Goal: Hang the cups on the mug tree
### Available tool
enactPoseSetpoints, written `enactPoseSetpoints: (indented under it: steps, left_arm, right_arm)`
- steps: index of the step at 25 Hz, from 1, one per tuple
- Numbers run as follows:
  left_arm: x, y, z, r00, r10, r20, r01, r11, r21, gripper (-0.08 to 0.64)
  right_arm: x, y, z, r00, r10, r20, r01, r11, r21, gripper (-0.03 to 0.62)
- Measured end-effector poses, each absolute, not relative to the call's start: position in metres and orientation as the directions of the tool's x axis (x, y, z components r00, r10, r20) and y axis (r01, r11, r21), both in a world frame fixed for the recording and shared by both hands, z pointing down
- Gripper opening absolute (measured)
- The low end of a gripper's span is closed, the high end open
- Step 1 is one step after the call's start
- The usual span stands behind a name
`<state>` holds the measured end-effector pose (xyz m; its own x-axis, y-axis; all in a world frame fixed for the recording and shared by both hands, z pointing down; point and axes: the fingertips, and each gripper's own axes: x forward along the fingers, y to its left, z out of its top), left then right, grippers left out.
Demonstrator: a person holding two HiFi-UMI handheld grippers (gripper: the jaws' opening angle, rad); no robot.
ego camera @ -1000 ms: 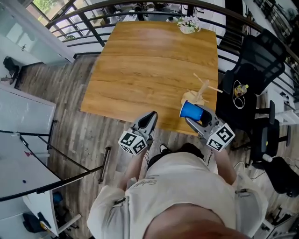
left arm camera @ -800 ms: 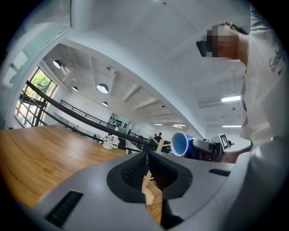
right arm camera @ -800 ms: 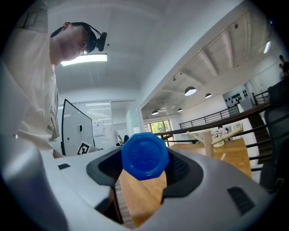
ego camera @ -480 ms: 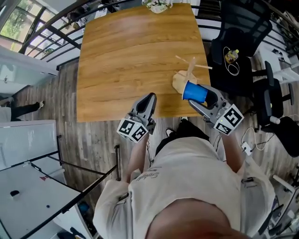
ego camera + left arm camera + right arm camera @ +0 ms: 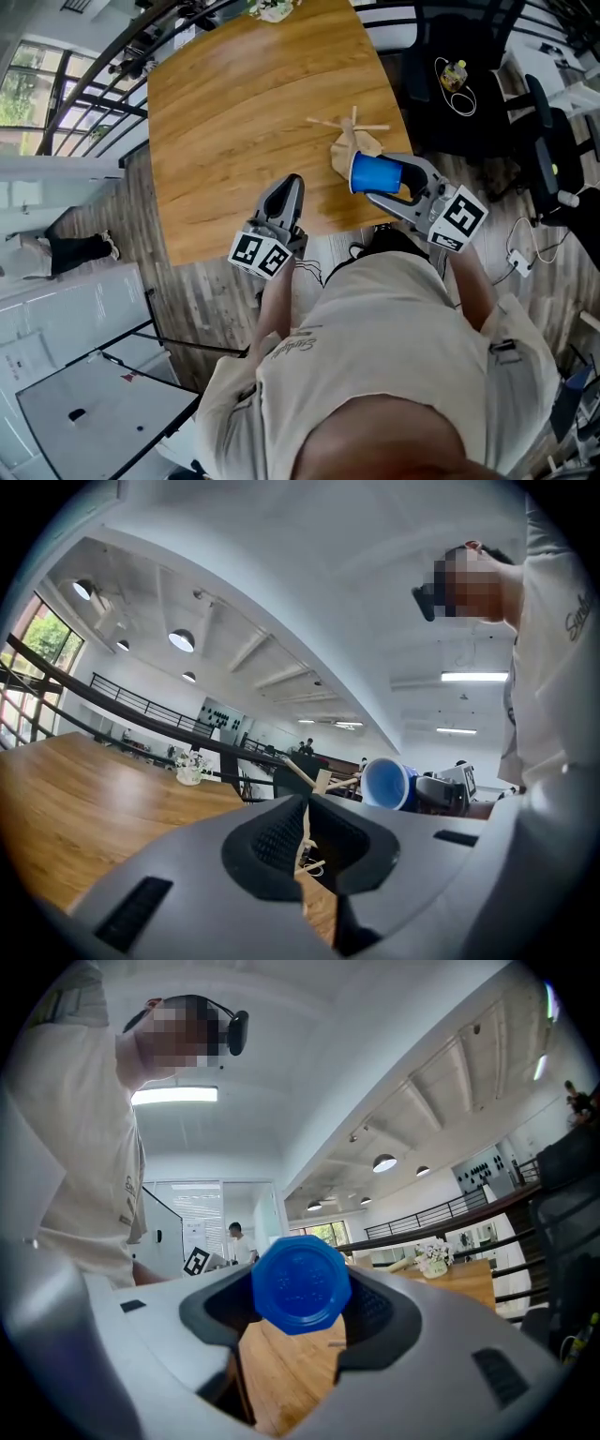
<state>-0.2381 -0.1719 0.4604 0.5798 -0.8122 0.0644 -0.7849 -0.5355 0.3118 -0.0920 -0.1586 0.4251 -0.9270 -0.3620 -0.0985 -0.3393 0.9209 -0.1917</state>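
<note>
A wooden mug tree (image 5: 353, 141) with bare pegs stands near the table's near right corner. My right gripper (image 5: 392, 183) is shut on a blue cup (image 5: 373, 174). The cup lies on its side, mouth to the left, just in front of the tree's base. In the right gripper view the cup's bottom (image 5: 300, 1283) fills the gap between the jaws. My left gripper (image 5: 279, 202) is shut and empty, its tips over the table's near edge. The left gripper view shows the mug tree (image 5: 319, 780) and the blue cup (image 5: 386, 783) ahead to the right.
The wooden table (image 5: 244, 103) carries a small flower pot (image 5: 272, 9) at its far edge. Black office chairs (image 5: 469, 84) stand to the right of the table. A railing runs behind it. A white desk (image 5: 75, 412) is at the lower left.
The head view has swung round. My left gripper has come forward over the table's near edge. My right gripper has kept the blue cup close by the mug tree.
</note>
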Motion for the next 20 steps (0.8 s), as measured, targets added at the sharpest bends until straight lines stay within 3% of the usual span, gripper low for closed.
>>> enactPoseSetpoints:
  steps: [20]
  left_arm:
    - [-0.174,-0.218,0.461,0.624,-0.779,0.063,-0.759,-0.585,0.285,0.028]
  right_arm:
    - [-0.004,-0.208,0.424,-0.903,-0.427,-0.051,-0.418,0.900,-0.123,0.255]
